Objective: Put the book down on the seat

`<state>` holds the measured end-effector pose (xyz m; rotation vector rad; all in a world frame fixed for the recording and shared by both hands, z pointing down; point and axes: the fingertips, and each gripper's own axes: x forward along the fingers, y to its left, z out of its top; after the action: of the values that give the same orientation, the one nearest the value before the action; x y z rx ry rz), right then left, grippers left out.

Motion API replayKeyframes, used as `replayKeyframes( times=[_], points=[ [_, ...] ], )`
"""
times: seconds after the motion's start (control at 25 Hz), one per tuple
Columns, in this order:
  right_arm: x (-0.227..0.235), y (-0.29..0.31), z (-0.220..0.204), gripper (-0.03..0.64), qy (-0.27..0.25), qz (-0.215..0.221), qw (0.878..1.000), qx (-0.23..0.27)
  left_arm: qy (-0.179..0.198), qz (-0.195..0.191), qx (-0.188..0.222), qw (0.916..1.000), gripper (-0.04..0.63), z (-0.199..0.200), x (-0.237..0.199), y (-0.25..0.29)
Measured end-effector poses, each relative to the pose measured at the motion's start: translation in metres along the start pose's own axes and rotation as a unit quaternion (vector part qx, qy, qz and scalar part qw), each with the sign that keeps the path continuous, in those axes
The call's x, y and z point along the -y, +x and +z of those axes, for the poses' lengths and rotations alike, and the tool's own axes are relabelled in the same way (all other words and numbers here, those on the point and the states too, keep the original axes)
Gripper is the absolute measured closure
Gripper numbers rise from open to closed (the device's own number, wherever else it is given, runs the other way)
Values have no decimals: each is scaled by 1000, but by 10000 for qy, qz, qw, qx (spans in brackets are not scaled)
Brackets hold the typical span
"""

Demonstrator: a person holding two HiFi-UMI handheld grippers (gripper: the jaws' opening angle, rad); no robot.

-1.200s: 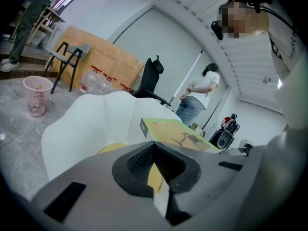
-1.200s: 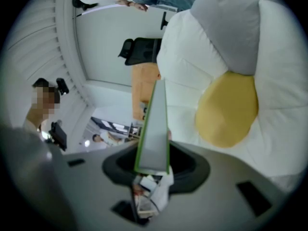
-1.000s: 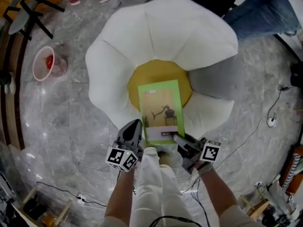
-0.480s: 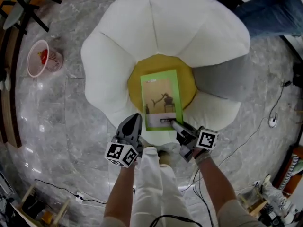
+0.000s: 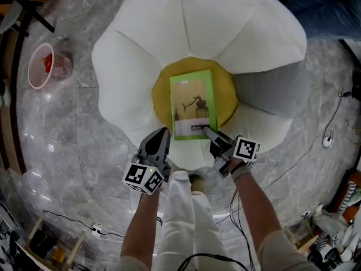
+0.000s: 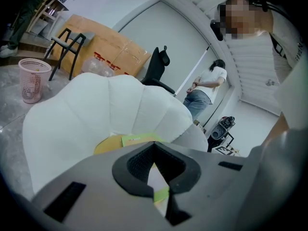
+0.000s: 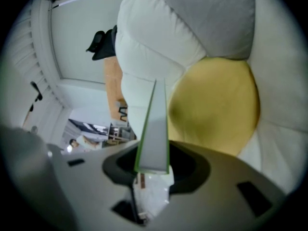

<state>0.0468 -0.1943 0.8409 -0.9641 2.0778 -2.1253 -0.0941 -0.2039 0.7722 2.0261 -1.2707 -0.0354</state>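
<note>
Grey marble floor (image 5: 73, 134) surrounds a flower-shaped seat (image 5: 141, 33) whose white petals ring a yellow cushion (image 5: 163, 95), with one grey petal (image 5: 271, 89) on the right. A pink basket (image 5: 42, 66) stands on the floor well off to the left.

The book (image 5: 193, 103), green-bordered and cover up, lies lengthwise over the yellow cushion with its far end towards the seat back. The right gripper (image 5: 207, 132) has its jaws closed on the near right corner. The right gripper view shows the book edge-on, clamped between the pads and reaching out over the cushion. Holding it by one near corner keeps the gripper clear of the petals and lets the far end go down first. Whether the book already rests on the cushion I cannot say; the head view flattens any gap.

The left gripper (image 5: 163, 133) sits just beside the near left corner. Its jaws appear to meet at the tips with nothing held, though a sliver of white and green shows through the slit behind them. It probably waits there to steady the book if it tips.

The remaining step looks to be settling the book flat and letting go.
</note>
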Motion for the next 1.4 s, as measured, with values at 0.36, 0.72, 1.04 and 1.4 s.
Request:
replayKeyframes(
  times=[0.36,0.72,1.04,1.4],
  points=[
    [15,12,11,460,12,-298,9994,188,-83,45,-88,9999,572,-12,-2,1],
    [35,10,17,459,-158,-1262,9893,715,-77,-31,-6,10000,572,-13,10,-6],
    [52,8,16,408,-366,-1908,9771,866,-116,-38,-14,9999,572,-22,10,-7],
    [75,-6,18,321,-747,-2720,9540,1021,-225,-70,-3,9997,572,-19,2,-10]
  ],
)
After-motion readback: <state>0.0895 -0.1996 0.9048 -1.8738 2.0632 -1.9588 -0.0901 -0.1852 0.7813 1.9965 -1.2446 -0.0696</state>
